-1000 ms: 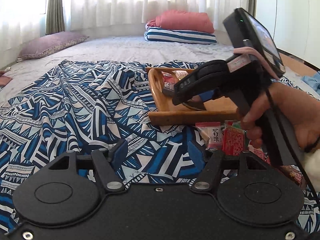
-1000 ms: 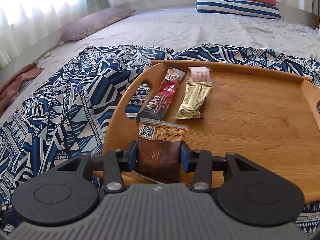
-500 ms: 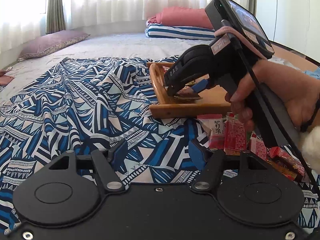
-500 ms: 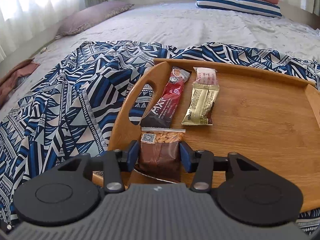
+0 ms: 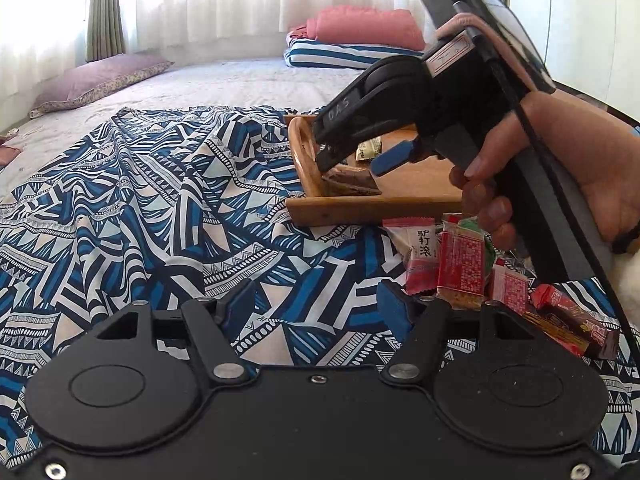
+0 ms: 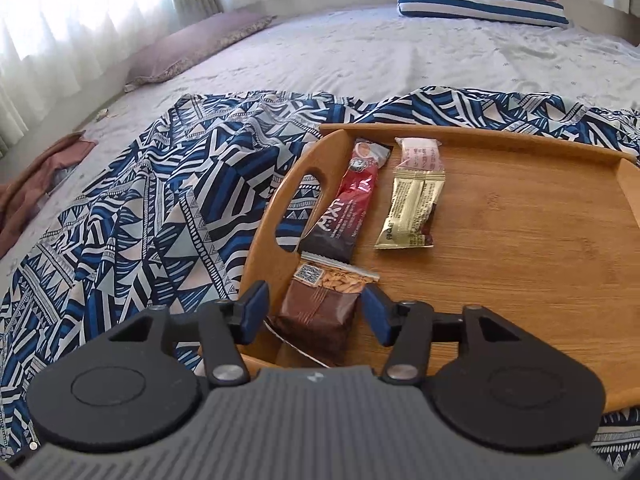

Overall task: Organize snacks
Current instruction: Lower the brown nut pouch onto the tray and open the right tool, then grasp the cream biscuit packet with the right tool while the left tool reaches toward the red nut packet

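Cloth: blue, navy, white, pale peach geometric print of triangles and stripes.
Tray: honey-brown wood grain.
Almond packet: dark brown, clear top band, tan nuts pictured.
Long bar: red fading to black, white lettering.
Gold packet: metallic gold, dark end.
Small packet: pale pink.
Loose snacks: red, white, green wrappers.
Pillow: mauve.
Folded bedding: navy-white stripes under salmon pink.
Bed: pale grey.

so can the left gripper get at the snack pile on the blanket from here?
Probably yes. The left gripper is open and empty, and the snack pile lies just ahead to its right on the blanket, nothing between; the right gripper is over the tray.
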Available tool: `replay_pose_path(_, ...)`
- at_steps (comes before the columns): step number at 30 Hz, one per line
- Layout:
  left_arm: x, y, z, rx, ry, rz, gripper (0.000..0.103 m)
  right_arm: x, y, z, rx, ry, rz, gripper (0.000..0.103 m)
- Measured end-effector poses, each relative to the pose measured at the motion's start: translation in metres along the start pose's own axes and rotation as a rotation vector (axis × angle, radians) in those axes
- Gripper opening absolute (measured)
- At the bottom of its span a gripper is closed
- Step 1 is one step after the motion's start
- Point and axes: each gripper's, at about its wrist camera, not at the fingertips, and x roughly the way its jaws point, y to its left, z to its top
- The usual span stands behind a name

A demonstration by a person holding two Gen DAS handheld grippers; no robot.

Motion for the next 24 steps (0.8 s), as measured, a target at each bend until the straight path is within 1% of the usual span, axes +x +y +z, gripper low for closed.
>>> replay_pose_path(3, 0.000, -0.001, 0.000, -0.002, 0.004, -0.004, 0.065, -0.007, -0.005, 0.000, 0.013, -0.008, 0.009, 0.075)
replay_pose_path(5, -0.001, -0.001, 0.001, -0.009, 0.002, -0.007, 0.065, -0.011, -0.008, 0.000, 0.017, -0.013, 0.015, 0.086)
replay_pose_path(7, -0.002, -0.001, 0.002, -0.014, 0.000, -0.009, 0.066, -0.017, -0.011, -0.001, 0.014, -0.014, 0.022, 0.091)
replay_pose_path(9, -0.004, -0.002, 0.003, -0.012, -0.004, -0.011, 0.069, -0.025, -0.013, -0.002, 0.009, -0.017, 0.025, 0.091)
replay_pose_path(10, -0.005, -0.002, 0.003, -0.009, -0.006, -0.011, 0.069, -0.030, -0.015, -0.003, 0.010, -0.021, 0.024, 0.093)
replay_pose_path(13, -0.006, -0.004, 0.005, -0.007, -0.003, -0.011, 0.070, -0.044, -0.022, -0.005, 0.007, -0.040, 0.018, 0.103)
replay_pose_path(14, -0.007, -0.005, 0.005, -0.006, -0.002, -0.012, 0.071, -0.049, -0.024, -0.006, -0.003, -0.048, 0.011, 0.103)
replay_pose_path(17, -0.009, -0.010, 0.008, -0.007, -0.006, -0.016, 0.084, -0.065, -0.030, -0.010, -0.031, -0.071, -0.026, 0.103)
replay_pose_path(20, -0.012, -0.016, 0.012, -0.007, -0.008, -0.032, 0.091, -0.083, -0.037, -0.016, -0.044, -0.097, -0.036, 0.103)
replay_pose_path(24, -0.013, -0.027, 0.015, 0.015, -0.011, -0.041, 0.096, -0.107, -0.053, -0.026, -0.045, -0.123, -0.065, 0.103)
